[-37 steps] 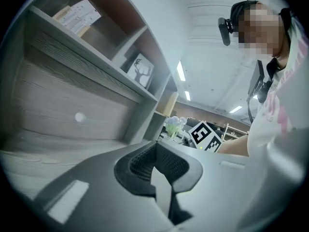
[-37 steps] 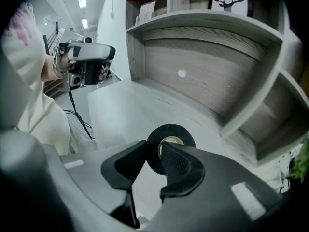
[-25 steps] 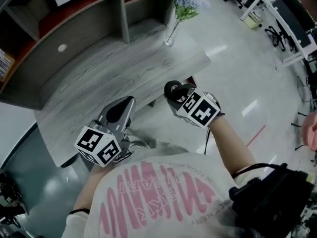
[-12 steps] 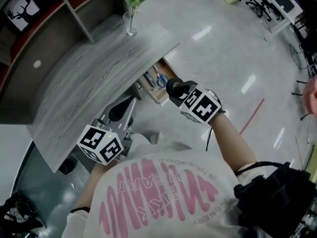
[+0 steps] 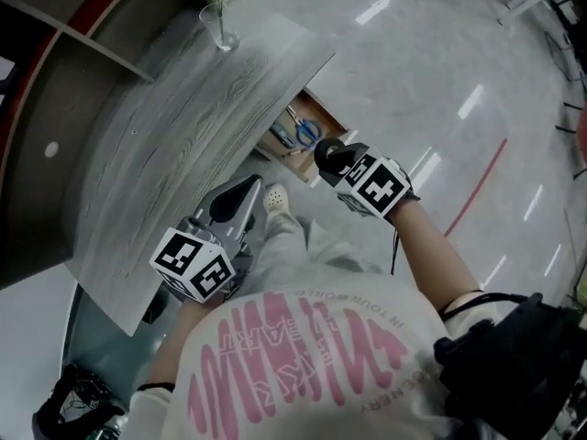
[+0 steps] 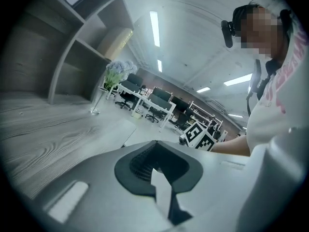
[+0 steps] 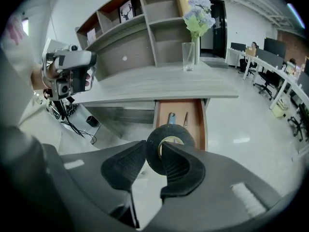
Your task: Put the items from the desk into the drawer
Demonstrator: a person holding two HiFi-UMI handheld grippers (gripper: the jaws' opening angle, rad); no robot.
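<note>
My right gripper is shut on a black tape roll, held upright in the air in front of the open wooden drawer. The drawer sticks out from under the grey desk. Blue-handled scissors and a pen-like item lie in it. My left gripper hangs at the desk's near edge, shut with nothing between its pads.
A glass vase with flowers stands at the desk's far end. Shelving rises behind the desk. A person's leg and light shoe are below the grippers. Office desks and chairs stand on the shiny floor.
The head view has swung so the open drawer shows beyond the desk edge. My right gripper still holds the tape roll, now in front of the drawer. The left gripper stays shut.
</note>
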